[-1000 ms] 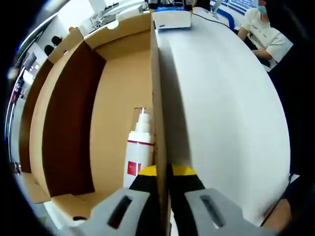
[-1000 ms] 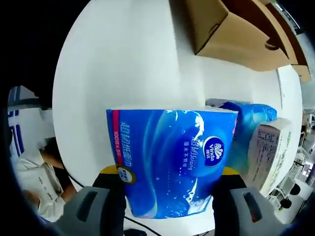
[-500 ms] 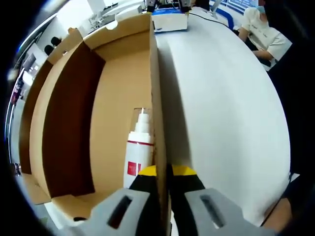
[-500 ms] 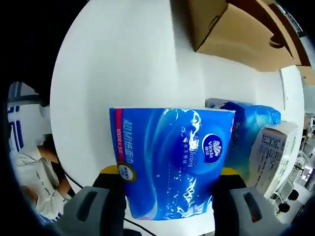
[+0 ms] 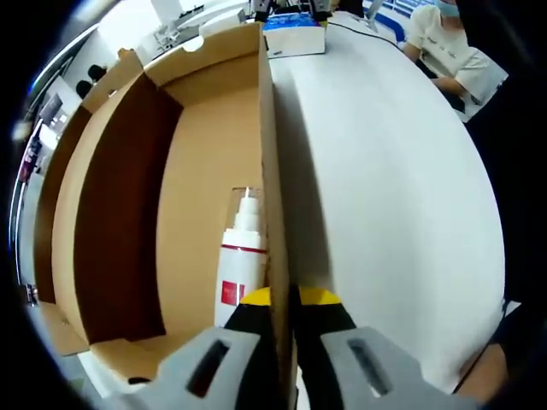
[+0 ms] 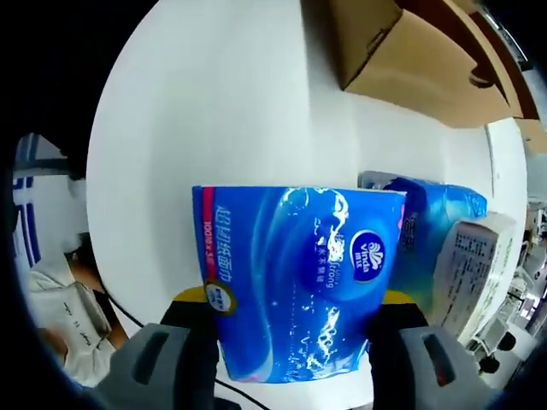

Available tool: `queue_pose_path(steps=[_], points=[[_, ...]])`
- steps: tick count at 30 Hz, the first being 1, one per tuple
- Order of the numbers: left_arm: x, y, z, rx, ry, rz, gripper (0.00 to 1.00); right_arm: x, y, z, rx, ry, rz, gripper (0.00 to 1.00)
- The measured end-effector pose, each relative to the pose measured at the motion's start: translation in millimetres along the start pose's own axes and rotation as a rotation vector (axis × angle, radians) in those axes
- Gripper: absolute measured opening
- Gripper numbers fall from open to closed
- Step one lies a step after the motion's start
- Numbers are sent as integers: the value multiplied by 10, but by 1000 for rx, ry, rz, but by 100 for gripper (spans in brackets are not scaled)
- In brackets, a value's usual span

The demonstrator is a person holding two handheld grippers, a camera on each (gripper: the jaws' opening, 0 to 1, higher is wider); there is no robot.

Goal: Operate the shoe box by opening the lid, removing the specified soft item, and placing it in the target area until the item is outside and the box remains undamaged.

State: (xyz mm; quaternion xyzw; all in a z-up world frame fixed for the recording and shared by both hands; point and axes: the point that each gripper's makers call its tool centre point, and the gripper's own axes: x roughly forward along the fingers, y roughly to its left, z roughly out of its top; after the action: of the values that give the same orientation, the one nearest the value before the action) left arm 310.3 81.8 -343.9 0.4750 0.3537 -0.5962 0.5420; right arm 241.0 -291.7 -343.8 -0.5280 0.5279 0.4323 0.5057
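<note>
In the left gripper view the brown cardboard shoe box (image 5: 154, 171) lies open on the white table (image 5: 393, 188). My left gripper (image 5: 286, 301) is shut on the box's near side wall (image 5: 272, 171), one jaw inside and one outside. A white bottle with a red label (image 5: 239, 256) lies inside the box against that wall. In the right gripper view my right gripper (image 6: 295, 303) is shut on a blue soft tissue pack (image 6: 299, 278), held over the white table (image 6: 222, 102). A corner of the cardboard box (image 6: 402, 60) sits at the top right.
Another blue pack (image 6: 436, 231) and a white printed carton (image 6: 470, 265) lie just right of the held pack. A white and blue box (image 5: 295, 34) sits at the table's far end. A seated person in white (image 5: 449, 47) is at the table's edge.
The blue tissue pack stays in my right gripper, with only a slight shift of that view. The seated person has moved a little. The left gripper has not moved.
</note>
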Motion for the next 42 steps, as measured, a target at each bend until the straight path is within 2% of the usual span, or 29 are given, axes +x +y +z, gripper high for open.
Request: queue_pose_path(steps=[31,35,42], points=[[-5,-24,22,11,-5,2,3,1,-21,-1,22,-18,-25,75],[-7,-31,23,11,-4,3,3,-30,-21,7,1,-27,-42,75],[-7,-40,22,12,-2,4,3,-206,-36,21,15,-48,-79,73]])
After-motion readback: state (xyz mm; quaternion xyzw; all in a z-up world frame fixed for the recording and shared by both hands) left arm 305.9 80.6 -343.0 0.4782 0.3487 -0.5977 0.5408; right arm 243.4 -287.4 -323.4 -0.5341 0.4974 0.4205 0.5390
